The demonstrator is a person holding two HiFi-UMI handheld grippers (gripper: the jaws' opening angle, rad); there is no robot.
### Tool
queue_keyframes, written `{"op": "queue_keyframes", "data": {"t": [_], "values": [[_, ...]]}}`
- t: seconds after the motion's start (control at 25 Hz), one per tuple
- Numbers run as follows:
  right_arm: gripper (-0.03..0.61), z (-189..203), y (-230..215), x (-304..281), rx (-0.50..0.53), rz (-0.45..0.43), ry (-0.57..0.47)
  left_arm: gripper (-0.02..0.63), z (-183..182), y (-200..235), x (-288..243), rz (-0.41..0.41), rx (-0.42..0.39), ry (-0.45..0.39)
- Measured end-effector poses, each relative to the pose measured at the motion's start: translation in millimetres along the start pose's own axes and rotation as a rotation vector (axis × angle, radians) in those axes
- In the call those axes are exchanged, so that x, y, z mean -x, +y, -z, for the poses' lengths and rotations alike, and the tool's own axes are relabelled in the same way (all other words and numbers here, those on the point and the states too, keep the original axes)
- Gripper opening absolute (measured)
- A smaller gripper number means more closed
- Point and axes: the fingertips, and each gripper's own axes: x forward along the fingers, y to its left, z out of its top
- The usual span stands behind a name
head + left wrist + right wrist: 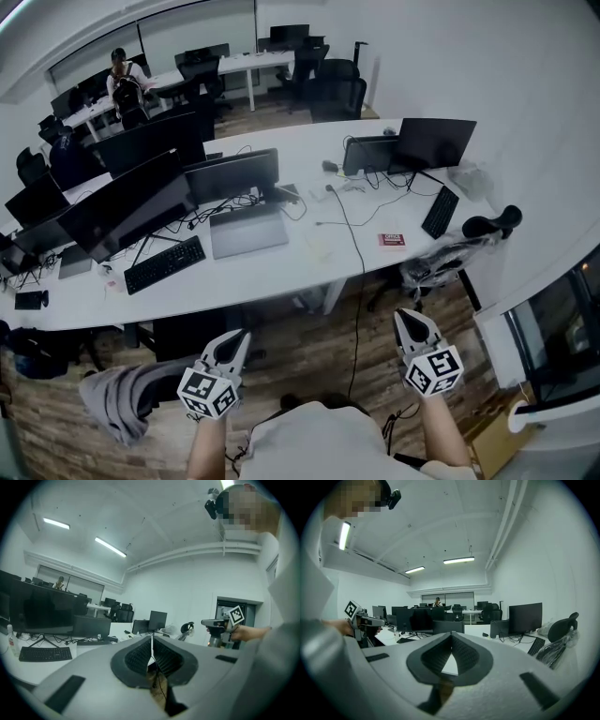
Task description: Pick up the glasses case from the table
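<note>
The left tongs (151,636) are pressed together with nothing between them. The right tongs (451,633) also meet at their tips, empty. Both hang over the wooden floor (309,347), short of the white counter (281,277) ahead. On it, ahead and between the two tongs, lies a pale oblong thing, seemingly the glasses case (318,248), just beside a laptop (247,230). A red box (392,239) sits ahead of the right tongs.

Table (281,272): beyond left gripper (238,337) and right gripper (406,319).
Laptop (247,230): on table centre; keyboard (165,264) left of it.
Monitors (131,202): behind keyboard.
Second keyboard (440,212): table's right end.
Chair (436,267): before table's right end.
</note>
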Motion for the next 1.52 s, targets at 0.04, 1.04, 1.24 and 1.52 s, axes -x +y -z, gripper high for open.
{"op": "queue_keyframes", "data": {"t": [0.04, 1.04, 1.24, 1.52], "values": [[-0.005, 1, 2, -1, -0.001, 0.003, 0.002, 0.014, 1, 3, 0, 0.003, 0.001, 0.002], [-0.005, -1, -83, -88, -0.009, -0.068, 0.043, 0.014, -4, 18, -107, -0.036, 0.023, 0.029], [-0.005, -3, -114, -118, -0.007, -0.102, 0.046, 0.014, -6, 21, -140, -0.074, 0.026, 0.038], [-0.003, -8, -162, -153, 0.001, -0.152, 0.044, 0.014, -13, 23, -190, -0.131, 0.016, 0.044]]}}
